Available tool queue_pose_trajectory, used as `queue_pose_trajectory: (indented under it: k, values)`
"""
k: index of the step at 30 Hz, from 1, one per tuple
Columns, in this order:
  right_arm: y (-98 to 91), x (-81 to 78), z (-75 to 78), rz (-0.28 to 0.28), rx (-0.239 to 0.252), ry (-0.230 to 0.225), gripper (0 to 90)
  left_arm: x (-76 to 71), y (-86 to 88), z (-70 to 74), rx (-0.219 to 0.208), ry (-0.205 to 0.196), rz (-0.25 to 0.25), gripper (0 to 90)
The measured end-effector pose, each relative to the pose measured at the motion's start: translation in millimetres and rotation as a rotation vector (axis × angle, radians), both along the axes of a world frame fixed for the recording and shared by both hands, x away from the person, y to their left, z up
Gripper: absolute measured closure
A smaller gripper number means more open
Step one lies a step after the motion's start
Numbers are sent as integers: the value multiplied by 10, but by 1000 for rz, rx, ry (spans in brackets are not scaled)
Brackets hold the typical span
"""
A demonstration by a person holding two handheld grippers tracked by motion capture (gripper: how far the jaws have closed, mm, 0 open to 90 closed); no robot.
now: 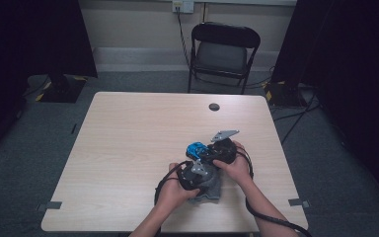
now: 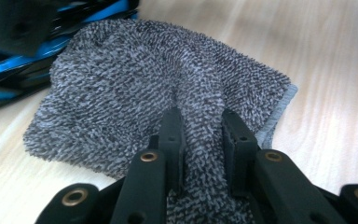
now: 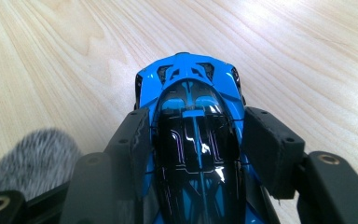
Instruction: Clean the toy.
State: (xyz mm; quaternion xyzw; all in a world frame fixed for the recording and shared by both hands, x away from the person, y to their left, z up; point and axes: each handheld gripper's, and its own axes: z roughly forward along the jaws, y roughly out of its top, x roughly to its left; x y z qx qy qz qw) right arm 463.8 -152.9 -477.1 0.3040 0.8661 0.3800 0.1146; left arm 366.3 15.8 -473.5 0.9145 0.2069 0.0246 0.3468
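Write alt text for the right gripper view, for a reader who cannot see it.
A shiny blue and black toy car sits clamped between the right gripper's two black jaws, seen from above with its far end pointing away over a pale wooden table. A fuzzy grey cloth edges in at lower left.

I find the toy car [image 1: 196, 148] on the table [image 1: 128, 148], near its six o'clock edge. The cloth [image 1: 211, 190] lies just beside it at five o'clock. The chair [image 1: 224, 49] stands beyond at twelve.
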Motion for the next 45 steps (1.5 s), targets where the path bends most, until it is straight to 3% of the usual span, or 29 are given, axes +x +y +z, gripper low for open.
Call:
queue_pose_trajectory:
  k: [16, 19, 30, 39, 45]
  values:
    - [-9, -5, -7, 1, 6, -4, 426, -121, -119, 6, -74, -9, -62, 730]
    - [-10, -7, -8, -1, 8, -4, 426, -138, -95, 5, -97, 2, -82, 730]
    - [-18, -7, -16, 2, 16, -7, 426, -229, -1, 153, -142, -33, -115, 729]
    - [-26, -12, -22, -2, 23, -8, 427, -119, 432, 301, -184, -72, -6, 728]
    - [-26, -12, -19, -8, 24, -4, 427, 43, 772, 381, -189, -108, 107, 729]
